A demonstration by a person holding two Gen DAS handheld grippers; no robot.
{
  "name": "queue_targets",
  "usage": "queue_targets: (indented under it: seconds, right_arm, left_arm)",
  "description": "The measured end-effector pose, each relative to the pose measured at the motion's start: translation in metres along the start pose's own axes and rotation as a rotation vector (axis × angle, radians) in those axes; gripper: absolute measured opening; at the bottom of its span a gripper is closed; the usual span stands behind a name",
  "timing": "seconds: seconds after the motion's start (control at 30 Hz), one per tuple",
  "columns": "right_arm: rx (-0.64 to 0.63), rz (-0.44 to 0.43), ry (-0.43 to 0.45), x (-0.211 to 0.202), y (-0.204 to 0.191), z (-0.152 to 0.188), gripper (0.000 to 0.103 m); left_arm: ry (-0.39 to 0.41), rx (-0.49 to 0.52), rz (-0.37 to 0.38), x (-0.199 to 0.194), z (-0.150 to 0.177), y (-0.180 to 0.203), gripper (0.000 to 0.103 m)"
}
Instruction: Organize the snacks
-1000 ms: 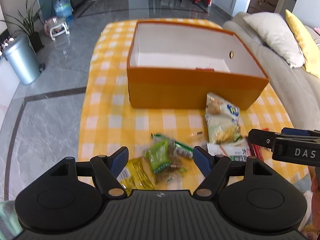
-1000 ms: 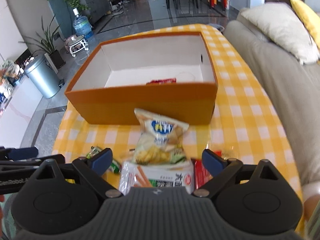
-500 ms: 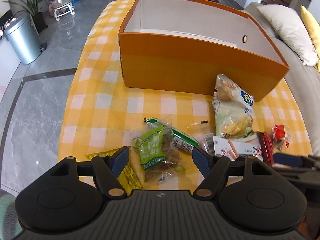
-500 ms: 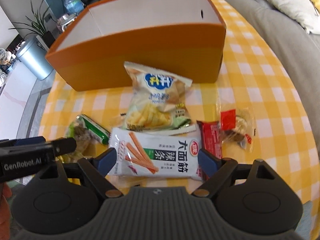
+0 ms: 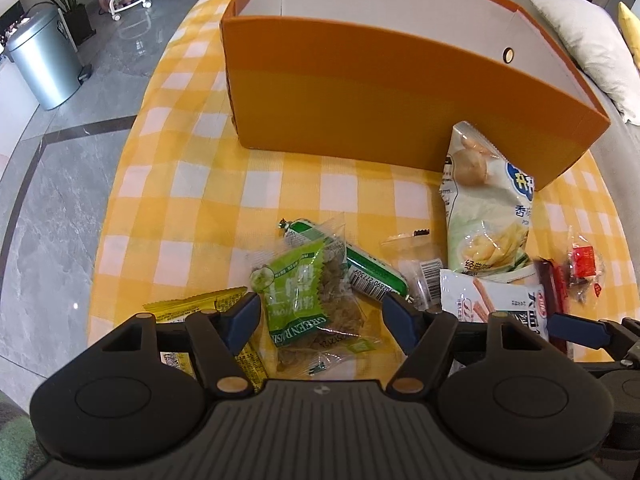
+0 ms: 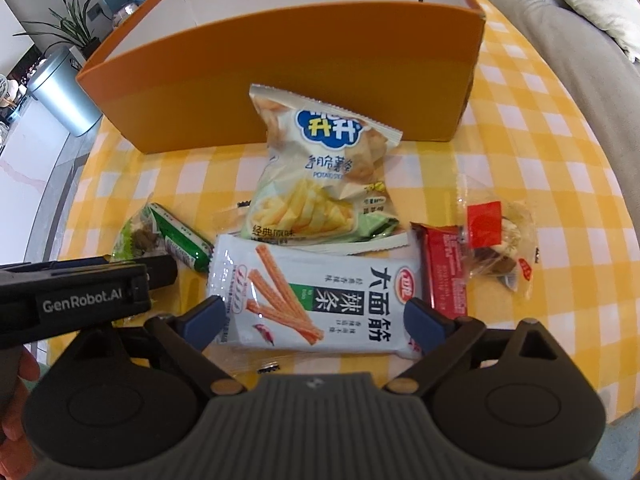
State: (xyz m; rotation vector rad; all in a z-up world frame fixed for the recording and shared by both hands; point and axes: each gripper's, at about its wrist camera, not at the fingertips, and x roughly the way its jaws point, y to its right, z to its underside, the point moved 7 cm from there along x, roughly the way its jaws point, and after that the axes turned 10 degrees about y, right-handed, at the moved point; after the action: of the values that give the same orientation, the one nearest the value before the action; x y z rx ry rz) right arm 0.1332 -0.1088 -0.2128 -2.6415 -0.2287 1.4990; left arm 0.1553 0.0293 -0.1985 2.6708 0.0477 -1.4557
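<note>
Snacks lie loose on the yellow checked tablecloth (image 5: 192,184) in front of an orange box (image 5: 380,108). My left gripper (image 5: 322,320) hangs low over a green raisin packet (image 5: 304,300); its jaws are closing, and the packet lies between them untouched. My right gripper (image 6: 314,322) straddles a white spicy-strip packet (image 6: 320,296); its jaws are opening, and the pads stand at the packet's ends without pressing. A potato-stick bag (image 6: 320,184) leans on the box (image 6: 300,68). A green sausage (image 5: 360,268), a yellow packet (image 5: 200,304) and a red bar (image 6: 446,268) lie close by.
A clear packet with a red label (image 6: 500,240) lies right of the red bar. The left gripper's finger (image 6: 100,292) reaches in beside the white packet. A grey sofa with a cushion (image 5: 580,40) flanks the table's right. A metal bin (image 5: 44,60) stands on the floor at left.
Both grippers have sunk toward the snacks and tipped further down. The box's inside has dropped out of sight behind its front wall. The packets look larger and sit between the fingers.
</note>
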Motion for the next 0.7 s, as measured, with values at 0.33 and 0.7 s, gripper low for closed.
queue_targets:
  seconds: [0.33,0.7]
  right_arm:
    - [-0.023,-0.018,-0.011,0.003,-0.005,-0.001,0.084]
    - [-0.085,-0.032,-0.012,-0.013,-0.008,0.001,0.026]
  left_arm:
    - [-0.019,0.016,-0.004,0.004,0.003,0.002,0.064]
    - [-0.051,0.028,0.016,-0.008,0.013,0.009,0.061]
